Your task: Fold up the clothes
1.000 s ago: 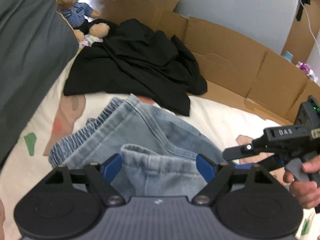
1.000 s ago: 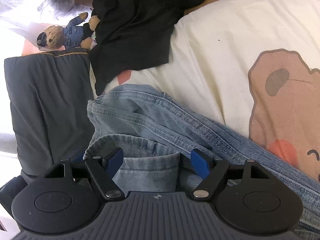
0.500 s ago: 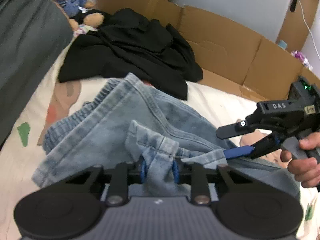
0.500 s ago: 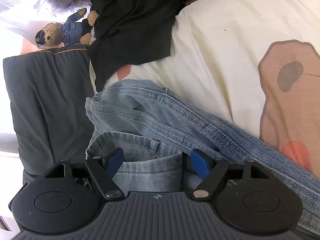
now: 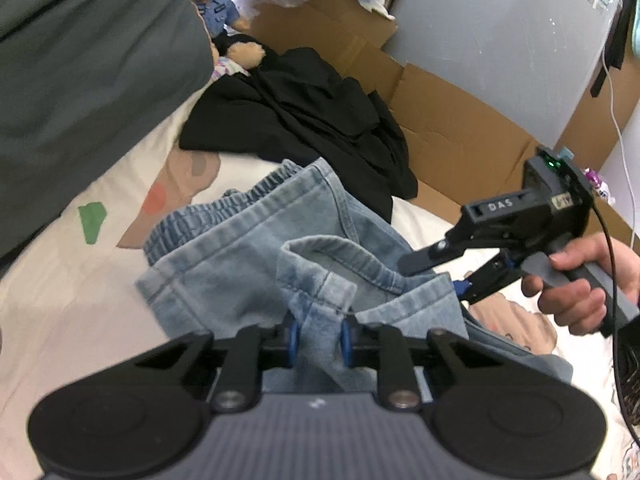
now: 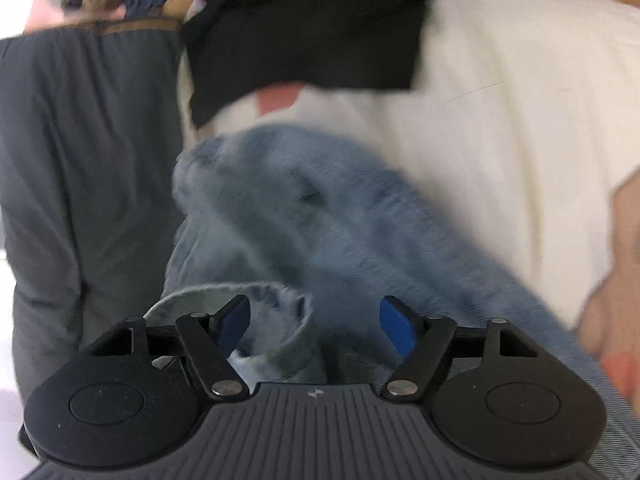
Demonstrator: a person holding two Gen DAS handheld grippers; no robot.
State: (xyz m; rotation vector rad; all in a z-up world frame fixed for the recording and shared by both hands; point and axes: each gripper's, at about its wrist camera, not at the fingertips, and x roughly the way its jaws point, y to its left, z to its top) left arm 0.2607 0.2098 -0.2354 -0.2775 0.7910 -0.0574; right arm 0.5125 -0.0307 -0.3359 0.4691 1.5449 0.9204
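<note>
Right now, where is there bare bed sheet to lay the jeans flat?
Bare sheet lies right of the jeans, below the black garment. A narrower strip runs between the jeans and the grey pillow. Crowded toward the teddy bear and cardboard.

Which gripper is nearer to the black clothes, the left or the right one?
I judge the right. The right gripper sits at the jeans hem on the side nearer the black clothes. The left gripper grips the hem further from them.
</note>
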